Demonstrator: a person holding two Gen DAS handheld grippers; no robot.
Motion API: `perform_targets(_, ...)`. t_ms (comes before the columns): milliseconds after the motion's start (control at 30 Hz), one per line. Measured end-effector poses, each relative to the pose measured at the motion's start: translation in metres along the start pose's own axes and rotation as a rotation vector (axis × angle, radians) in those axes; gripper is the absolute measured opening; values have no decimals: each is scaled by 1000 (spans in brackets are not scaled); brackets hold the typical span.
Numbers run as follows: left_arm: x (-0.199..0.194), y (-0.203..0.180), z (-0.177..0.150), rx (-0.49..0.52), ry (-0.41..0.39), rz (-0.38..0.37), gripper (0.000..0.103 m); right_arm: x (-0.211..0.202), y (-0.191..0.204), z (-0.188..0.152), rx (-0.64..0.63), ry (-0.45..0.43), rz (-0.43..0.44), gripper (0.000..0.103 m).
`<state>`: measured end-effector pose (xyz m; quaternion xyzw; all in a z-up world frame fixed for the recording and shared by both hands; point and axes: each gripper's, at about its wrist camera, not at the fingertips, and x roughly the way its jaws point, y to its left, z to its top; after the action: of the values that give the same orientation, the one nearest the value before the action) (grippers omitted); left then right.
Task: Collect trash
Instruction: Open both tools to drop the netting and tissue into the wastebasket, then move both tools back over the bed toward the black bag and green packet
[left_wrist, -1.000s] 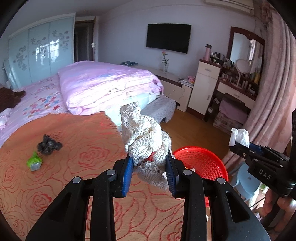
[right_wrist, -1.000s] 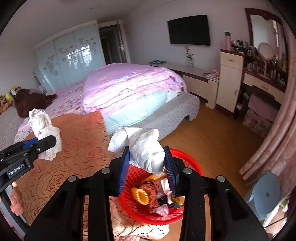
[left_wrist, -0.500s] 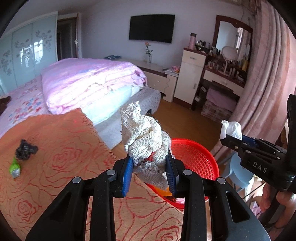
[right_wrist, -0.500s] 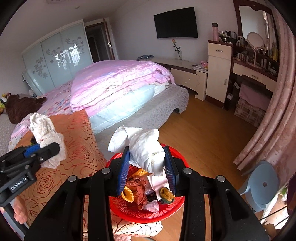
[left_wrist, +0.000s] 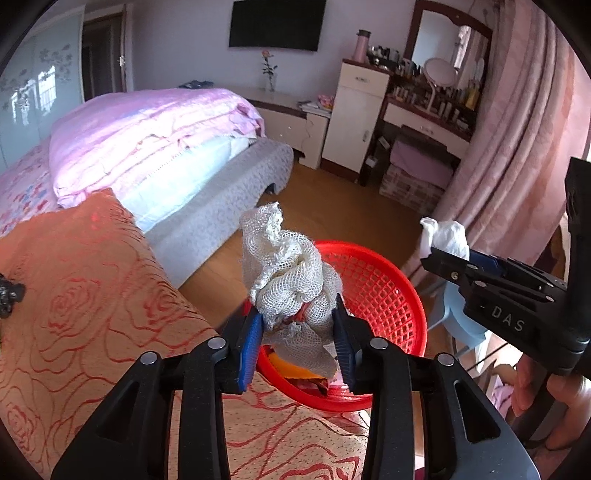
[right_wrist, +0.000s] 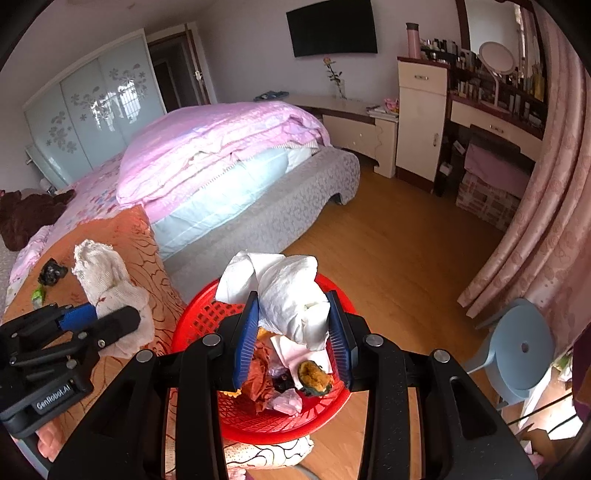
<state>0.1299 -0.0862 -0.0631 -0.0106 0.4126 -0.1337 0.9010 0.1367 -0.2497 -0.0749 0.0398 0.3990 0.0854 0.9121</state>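
Bedroom with a wood-plank floor (right_wrist: 399, 258), pink folded quilt (right_wrist: 221, 147) on a grey-skirted bed (right_wrist: 288, 206), pink curtains (left_wrist: 517, 147). Nearer, an orange rose-patterned blanket (left_wrist: 92, 314). Round red plastic mesh basket (left_wrist: 384, 291) at its edge, part full. Left gripper (left_wrist: 297, 332), jaws just eased wider, around a wad of white netting (left_wrist: 291, 273) above the basket. Right gripper (right_wrist: 291, 332) clamped on crumpled white tissue paper (right_wrist: 291, 291) over the basket.

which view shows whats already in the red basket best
The right wrist view. It looks down into the red basket, showing crumpled brown paper, white tissue and a food scrap. In the left wrist view the mesh cloth held in the left tool hides most of the contents; only an orange sliver shows.
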Motion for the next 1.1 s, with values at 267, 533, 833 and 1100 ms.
perform_targets(267,3,-3,-8,22,20,-23,50,6,-1,-2,5,22,-1,37)
perform_targets(533,2,-3,-9,23,16,-20,67,6,-7,-4,34,25,-7,49)
perform_targets(833,-15,14,-12,-18,-26,29,70,4,-2,-3,17,17,-15,49)
perform_targets(1100,-27,25,-15,-40,-48,56,70,2,3,-4,0,7,-11,50)
